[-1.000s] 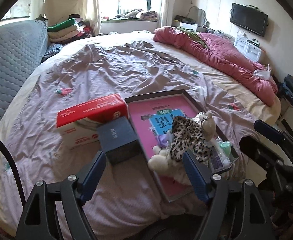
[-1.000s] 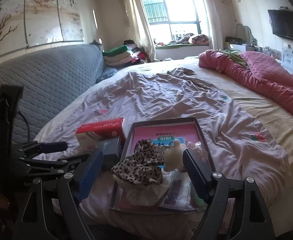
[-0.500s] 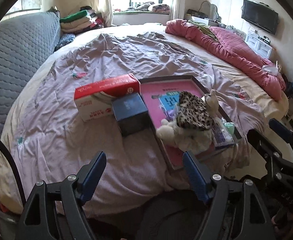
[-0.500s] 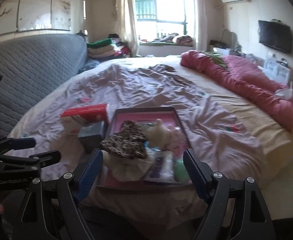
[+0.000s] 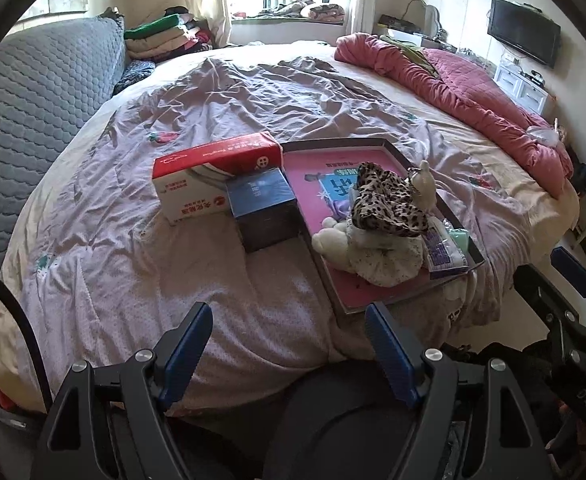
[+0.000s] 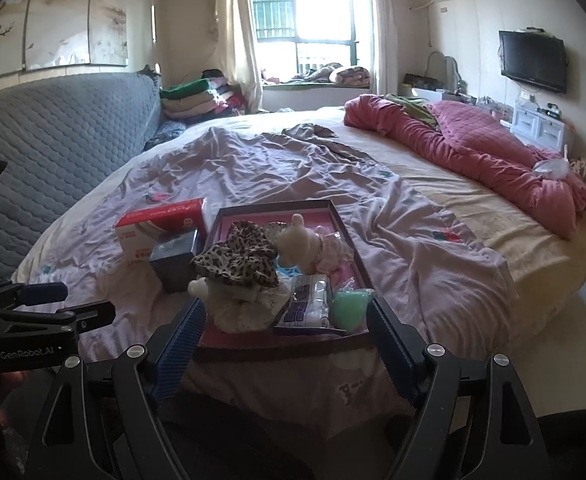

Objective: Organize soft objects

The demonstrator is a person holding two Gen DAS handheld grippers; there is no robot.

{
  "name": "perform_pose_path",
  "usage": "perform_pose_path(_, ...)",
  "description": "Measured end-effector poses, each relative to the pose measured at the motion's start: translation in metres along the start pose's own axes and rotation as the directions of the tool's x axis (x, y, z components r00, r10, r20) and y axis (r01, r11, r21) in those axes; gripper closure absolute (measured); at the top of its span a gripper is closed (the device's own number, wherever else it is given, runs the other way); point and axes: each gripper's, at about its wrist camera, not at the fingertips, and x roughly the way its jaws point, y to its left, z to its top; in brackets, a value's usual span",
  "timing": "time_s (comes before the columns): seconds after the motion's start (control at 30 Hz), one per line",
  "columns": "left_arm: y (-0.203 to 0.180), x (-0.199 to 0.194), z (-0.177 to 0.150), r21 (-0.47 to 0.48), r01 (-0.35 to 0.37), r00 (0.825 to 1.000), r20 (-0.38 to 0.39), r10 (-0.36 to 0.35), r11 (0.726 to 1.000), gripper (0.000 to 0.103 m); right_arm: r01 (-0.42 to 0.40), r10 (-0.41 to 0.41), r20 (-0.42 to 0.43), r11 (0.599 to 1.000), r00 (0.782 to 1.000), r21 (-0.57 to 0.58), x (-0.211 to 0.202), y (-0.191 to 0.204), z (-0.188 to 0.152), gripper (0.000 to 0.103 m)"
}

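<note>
A dark tray with a pink floor (image 5: 313, 168) (image 6: 335, 210) lies at the bed's near edge. In it sit a leopard-print cloth (image 5: 389, 200) (image 6: 237, 260), a white plush toy (image 5: 333, 240) (image 6: 299, 240), a floral cloth bundle (image 5: 385, 260) (image 6: 249, 308), a tissue packet (image 5: 443, 248) (image 6: 307, 308) and a green item (image 6: 349, 308). My left gripper (image 5: 289, 344) stands open above the bed's edge, short of the tray. Also open, my right gripper (image 6: 283, 340) hovers before the tray's near rim with nothing between its fingers.
A red and white tissue box (image 5: 213, 172) (image 6: 161, 224) and a dark blue box (image 5: 263, 208) (image 6: 173, 258) stand left of the tray. A red quilt (image 5: 453, 80) lies along the bed's right side. A grey padded headboard (image 5: 33, 92) rises at left. Folded clothes (image 6: 197, 98) are stacked at the back.
Both grippers have drawn back from the tray toward the bed's near edge, so the tray and boxes look farther away. Both stay open.
</note>
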Motion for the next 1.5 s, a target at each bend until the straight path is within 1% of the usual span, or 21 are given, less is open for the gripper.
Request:
perform_pose_path(0.13, 0.0, 0.0, -0.002, -0.004, -0.003, 1.0, 0.002, 0.003, 1.0, 0.025, -0.01, 0.01, -0.008, 1.0, 1.0, -0.002, 0.001, 0.002, 0.0, 0.02)
perform_pose_path(0.23, -0.001, 0.0, -0.003, 0.001, -0.008, 1.0, 0.0, 0.008, 1.0, 0.025, -0.036, 0.036, -0.017, 0.999, 0.999, 0.003, 0.004, 0.006, -0.002, 0.02)
perform_pose_path(0.43, -0.004, 0.004, -0.005, 0.003, -0.009, 1.0, -0.006, 0.009, 1.0, 0.025, -0.06, 0.06, -0.036, 0.998, 0.998, 0.0, 0.009, 0.011, -0.008, 0.019)
perform_pose_path(0.67, -0.007, 0.003, -0.007, 0.009, -0.006, 1.0, -0.006, 0.006, 1.0, 0.025, -0.061, 0.062, -0.042, 0.998, 0.997, 0.023, 0.011, 0.007, -0.008, 0.019)
perform_pose_path(0.83, -0.007, 0.003, -0.007, 0.008, -0.009, 1.0, -0.009, 0.009, 1.0, 0.025, -0.063, 0.063, -0.031, 0.998, 0.998, 0.014, 0.011, 0.007, -0.008, 0.019)
perform_pose_path(0.93, -0.007, 0.003, -0.007, 0.003, -0.014, 1.0, -0.013, 0.014, 1.0, 0.025, -0.072, 0.073, -0.04, 0.997, 0.997, 0.021, 0.013, 0.007, -0.009, 0.019)
perform_pose_path(1.07, -0.006, 0.004, -0.009, 0.003, -0.014, 1.0, -0.022, 0.014, 1.0, 0.025, -0.068, 0.069, -0.048, 0.997, 0.996, 0.022, 0.015, 0.007, -0.009, 0.019)
perform_pose_path(1.5, -0.007, 0.005, -0.009, 0.005, -0.015, 1.0, -0.022, 0.016, 1.0, 0.025, -0.055, 0.056, -0.031, 0.998, 0.998, 0.006, 0.013, 0.01, -0.007, 0.019)
